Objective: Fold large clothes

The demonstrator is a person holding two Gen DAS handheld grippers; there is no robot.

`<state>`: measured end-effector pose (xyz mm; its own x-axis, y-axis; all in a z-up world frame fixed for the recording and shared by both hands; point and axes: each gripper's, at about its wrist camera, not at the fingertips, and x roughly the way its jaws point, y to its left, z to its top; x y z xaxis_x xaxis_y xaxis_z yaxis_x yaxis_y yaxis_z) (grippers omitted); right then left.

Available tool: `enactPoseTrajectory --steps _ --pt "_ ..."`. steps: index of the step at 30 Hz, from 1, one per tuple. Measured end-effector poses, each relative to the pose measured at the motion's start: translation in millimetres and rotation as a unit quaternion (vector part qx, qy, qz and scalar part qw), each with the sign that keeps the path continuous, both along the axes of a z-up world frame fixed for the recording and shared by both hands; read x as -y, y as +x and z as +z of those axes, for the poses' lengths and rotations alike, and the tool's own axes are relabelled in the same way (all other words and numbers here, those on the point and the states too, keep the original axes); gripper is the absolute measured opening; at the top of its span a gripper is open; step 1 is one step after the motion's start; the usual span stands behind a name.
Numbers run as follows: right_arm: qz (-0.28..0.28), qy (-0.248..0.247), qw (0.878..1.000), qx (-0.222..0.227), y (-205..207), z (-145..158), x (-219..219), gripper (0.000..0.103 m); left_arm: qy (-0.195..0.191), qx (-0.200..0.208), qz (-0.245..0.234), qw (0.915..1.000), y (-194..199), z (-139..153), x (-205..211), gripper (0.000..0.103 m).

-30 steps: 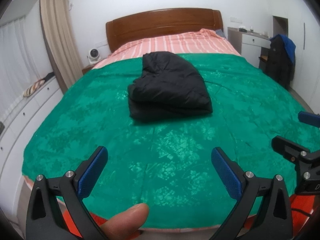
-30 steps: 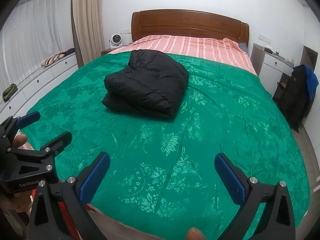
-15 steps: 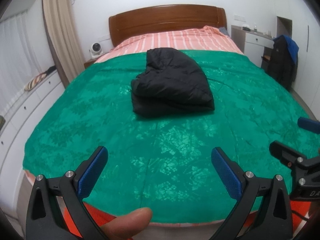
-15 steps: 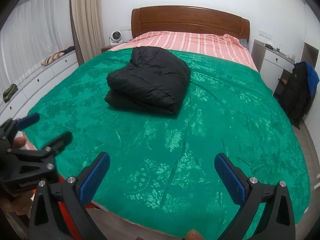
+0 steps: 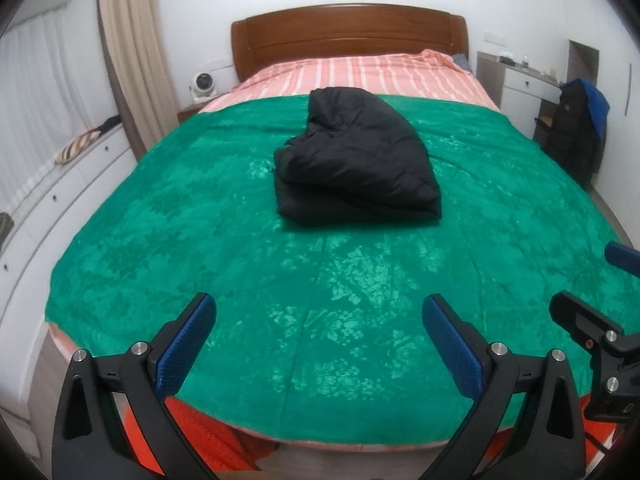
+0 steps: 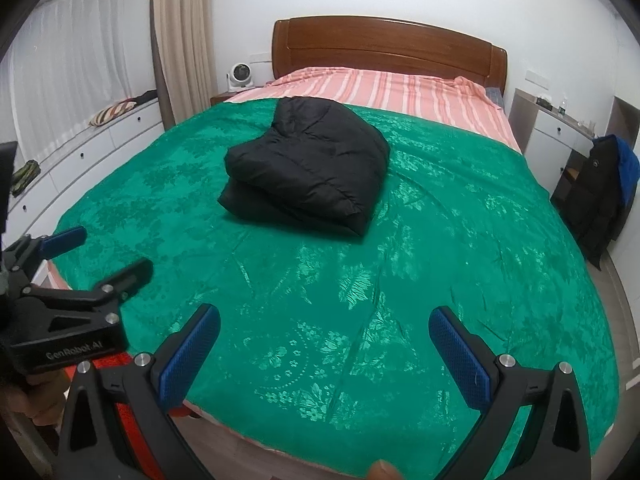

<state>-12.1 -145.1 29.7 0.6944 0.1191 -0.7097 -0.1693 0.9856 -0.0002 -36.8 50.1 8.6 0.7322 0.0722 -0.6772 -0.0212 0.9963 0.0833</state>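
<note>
A black puffer jacket point(image 5: 356, 168) lies folded in a thick bundle in the middle of a bed with a green cover point(image 5: 160, 216); the right wrist view has the same jacket point(image 6: 308, 170) left of centre on the cover point(image 6: 460, 240). My left gripper point(image 5: 318, 334) hangs open over the bed's foot edge, well short of the jacket, holding nothing. My right gripper point(image 6: 324, 344) is also open and empty over the foot edge. Each gripper shows in the other's view: the right gripper point(image 5: 592, 288) at the right edge, the left gripper point(image 6: 100, 256) at the left edge.
A wooden headboard point(image 5: 348, 36) and a pink striped sheet point(image 5: 352, 76) lie behind the jacket. White drawer units point(image 6: 92, 148) run along the left wall. A chair with dark clothes point(image 5: 576, 128) stands at the right. A small fan point(image 5: 202, 84) sits on the nightstand.
Both grippers have drawn back and risen from the bed, so more of the foot edge and floor shows. The thumb left the left wrist view. The jacket has not moved.
</note>
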Motion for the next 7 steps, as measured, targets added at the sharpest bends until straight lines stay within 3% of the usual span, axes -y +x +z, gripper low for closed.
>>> enactPoseTrajectory --steps 7 --pt "-0.009 0.004 1.0 -0.006 0.6 -3.4 5.2 0.103 0.006 0.005 0.001 1.0 -1.6 -1.6 0.1 0.103"
